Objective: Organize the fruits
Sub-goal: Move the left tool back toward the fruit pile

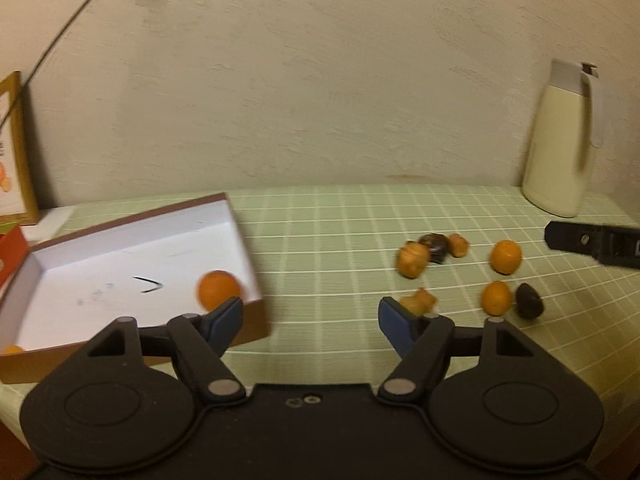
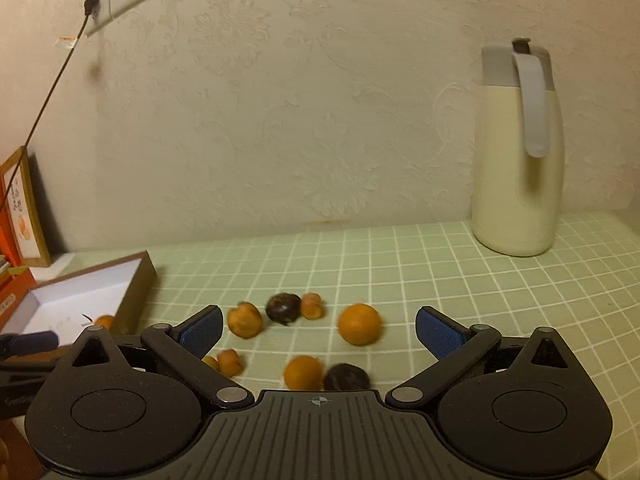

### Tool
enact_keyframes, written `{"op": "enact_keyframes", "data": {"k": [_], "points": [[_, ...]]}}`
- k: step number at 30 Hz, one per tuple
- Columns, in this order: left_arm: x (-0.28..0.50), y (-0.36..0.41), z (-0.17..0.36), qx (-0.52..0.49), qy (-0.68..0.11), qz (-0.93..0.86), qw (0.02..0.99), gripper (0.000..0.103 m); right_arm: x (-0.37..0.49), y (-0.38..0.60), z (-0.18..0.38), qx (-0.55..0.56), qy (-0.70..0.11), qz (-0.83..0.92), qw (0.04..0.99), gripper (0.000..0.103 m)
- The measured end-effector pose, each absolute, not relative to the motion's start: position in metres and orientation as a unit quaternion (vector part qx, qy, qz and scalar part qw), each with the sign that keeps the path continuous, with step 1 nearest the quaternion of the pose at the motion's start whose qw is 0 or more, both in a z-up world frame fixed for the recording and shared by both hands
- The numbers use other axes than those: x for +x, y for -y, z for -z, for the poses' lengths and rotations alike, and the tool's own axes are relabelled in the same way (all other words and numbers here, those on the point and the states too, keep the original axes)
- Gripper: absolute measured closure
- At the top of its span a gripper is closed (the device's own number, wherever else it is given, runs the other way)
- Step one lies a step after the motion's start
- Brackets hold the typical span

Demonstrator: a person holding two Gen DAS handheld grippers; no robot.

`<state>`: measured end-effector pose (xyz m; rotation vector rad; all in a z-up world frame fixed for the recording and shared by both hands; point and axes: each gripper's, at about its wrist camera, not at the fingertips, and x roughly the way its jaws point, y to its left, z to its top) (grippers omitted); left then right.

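A shallow white-lined cardboard box (image 1: 120, 256) lies on the left of the green checked tablecloth, with an orange fruit (image 1: 218, 290) near its right wall and another (image 1: 12, 349) at its front left corner. Several orange and dark fruits (image 1: 506, 257) lie scattered on the cloth to the right. My left gripper (image 1: 310, 316) is open and empty, its left finger just by the box's right corner. My right gripper (image 2: 318, 328) is open and empty above the scattered fruits, an orange fruit (image 2: 359, 324) and a dark one (image 2: 283, 308) between its fingers. The box also shows in the right wrist view (image 2: 80, 296).
A cream thermos jug (image 1: 562, 144) stands at the back right against the wall, also in the right wrist view (image 2: 518, 152). An orange box and a framed card (image 1: 16, 152) stand at the far left. A black cable (image 2: 44, 100) runs from a wall socket.
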<state>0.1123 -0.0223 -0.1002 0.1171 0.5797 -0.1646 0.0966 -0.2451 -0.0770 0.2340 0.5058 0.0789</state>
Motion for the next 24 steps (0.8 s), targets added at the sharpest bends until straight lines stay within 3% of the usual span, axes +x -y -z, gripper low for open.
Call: {"op": "enact_keyframes", "data": {"k": [1, 6, 8, 15, 19, 24], "points": [[0.113, 0.027, 0.102, 0.058, -0.286, 0.084, 0.953, 0.038, 0.095, 0.246, 0.078, 0.112, -0.251, -0.04, 0.961, 0.02], [0.117, 0.044, 0.108, 0.068, -0.29, 0.098, 0.95, 0.043, 0.09, 0.25, 0.087, 0.107, -0.269, -0.045, 0.956, 0.027], [0.12, 0.049, 0.11, 0.069, -0.294, 0.103, 0.948, 0.047, 0.089, 0.25, 0.09, 0.1, -0.275, -0.05, 0.955, 0.043], [0.127, 0.06, 0.12, 0.072, -0.305, 0.11, 0.943, 0.051, 0.088, 0.253, 0.099, 0.101, -0.291, -0.055, 0.95, 0.046], [0.132, 0.066, 0.125, 0.078, -0.308, 0.11, 0.942, 0.054, 0.09, 0.254, 0.102, 0.103, -0.297, -0.061, 0.947, 0.059], [0.138, 0.075, 0.134, 0.092, -0.308, 0.112, 0.94, 0.055, 0.092, 0.254, 0.104, 0.102, -0.299, -0.063, 0.947, 0.059]]}}
